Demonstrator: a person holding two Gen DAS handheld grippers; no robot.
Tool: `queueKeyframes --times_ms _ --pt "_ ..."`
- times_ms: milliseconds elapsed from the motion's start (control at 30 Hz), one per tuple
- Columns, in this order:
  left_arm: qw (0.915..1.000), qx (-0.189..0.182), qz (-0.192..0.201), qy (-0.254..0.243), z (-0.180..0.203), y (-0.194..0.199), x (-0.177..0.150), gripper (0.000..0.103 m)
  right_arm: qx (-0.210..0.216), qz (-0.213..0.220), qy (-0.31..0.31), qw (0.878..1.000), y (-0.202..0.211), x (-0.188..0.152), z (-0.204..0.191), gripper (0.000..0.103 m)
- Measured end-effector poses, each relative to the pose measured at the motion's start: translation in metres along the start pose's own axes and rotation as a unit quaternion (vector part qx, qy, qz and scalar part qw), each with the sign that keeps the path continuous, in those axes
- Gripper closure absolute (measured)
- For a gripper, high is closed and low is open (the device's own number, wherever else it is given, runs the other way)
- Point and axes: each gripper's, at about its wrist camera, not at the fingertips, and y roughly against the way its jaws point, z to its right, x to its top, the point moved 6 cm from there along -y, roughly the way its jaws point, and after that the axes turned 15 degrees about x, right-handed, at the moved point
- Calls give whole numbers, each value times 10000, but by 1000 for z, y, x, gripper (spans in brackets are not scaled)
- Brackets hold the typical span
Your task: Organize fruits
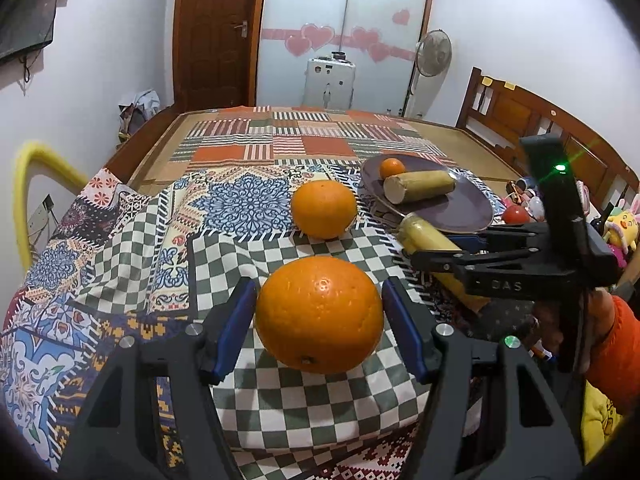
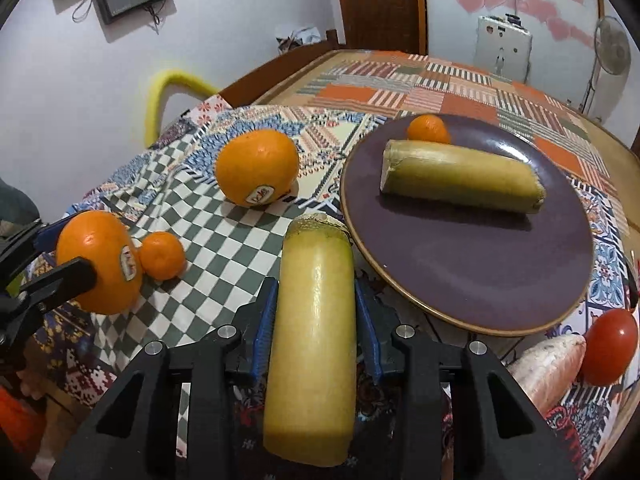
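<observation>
My left gripper (image 1: 319, 285) is shut on a large orange (image 1: 320, 314) over the checked cloth; the right wrist view shows that gripper (image 2: 80, 254) and orange (image 2: 100, 264) at the far left. My right gripper (image 2: 315, 285) is shut on a yellow-green cut stalk (image 2: 314, 344), whose far end reaches the rim of a dark purple plate (image 2: 480, 280). A second stalk piece (image 2: 460, 180) and a small mandarin (image 2: 428, 129) lie on the plate. Another large orange (image 2: 258, 166) and a small mandarin (image 2: 162, 255) rest on the cloth.
A tomato (image 2: 610, 346) and a pinkish tuber (image 2: 548, 364) lie right of the plate. Patterned cloths cover a bed with a wooden headboard (image 1: 520, 120) on the right. A yellow padded bar (image 1: 28, 176) stands at the left edge. Toys (image 1: 620, 224) crowd the right side.
</observation>
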Motion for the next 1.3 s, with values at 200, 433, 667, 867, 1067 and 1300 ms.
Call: queueKeyframes --times_ms 200,433,667,867,1067,1300 --pt "9997 -108 204 -28 11 12 17 73 -47 464 178 9988 37 9 -12 69" --pt "9990 -30 254 -369 36 8 29 65 -214 852 146 9960 69 15 -2 69" --pt "9991 -371 -197 -91 68 -19 -26 44 -83 897 -50 9959 64 3 8 69" --pt "9999 -161 19 -19 72 -14 -28 46 -98 913 -5 9958 67 3 8 69" --pt "9998 -81 -73 135 64 -24 -13 47 -62 952 -32 9954 68 2 13 69" --pt "9981 -156 -232 543 55 -40 10 47 -26 975 6 9952 67 4 14 69"
